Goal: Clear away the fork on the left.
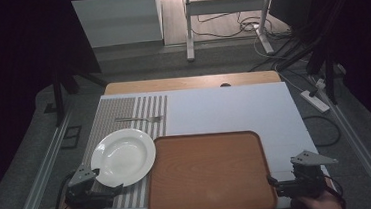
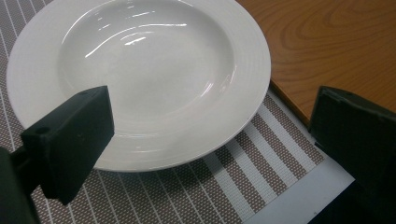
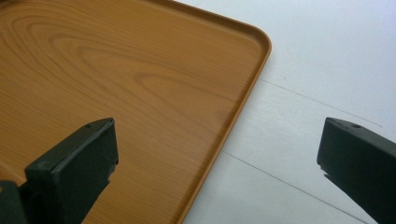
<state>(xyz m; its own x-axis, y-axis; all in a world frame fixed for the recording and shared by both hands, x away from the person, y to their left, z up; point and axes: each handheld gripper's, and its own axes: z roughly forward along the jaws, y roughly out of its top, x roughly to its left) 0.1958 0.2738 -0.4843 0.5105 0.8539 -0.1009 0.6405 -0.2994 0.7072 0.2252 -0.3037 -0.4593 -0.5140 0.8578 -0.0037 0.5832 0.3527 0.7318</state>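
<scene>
left gripper (image 1: 111, 189) jaws wide, empty, straddling near rim of plate (image 1: 123, 157). plate on striped mat (image 1: 105, 122), touching tray (image 1: 211, 203) edge. likely ceramic: stiff, slick, fragile, some weight; pinch rim. right gripper (image 1: 271, 182) wide, empty, at tray corner. fork (image 1: 139, 119) well apart; white board beyond gives room.

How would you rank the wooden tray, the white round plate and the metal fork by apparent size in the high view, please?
1. Wooden tray, largest.
2. White round plate.
3. Metal fork, smallest; it lies farther from the camera, but is plainly smaller.
</scene>
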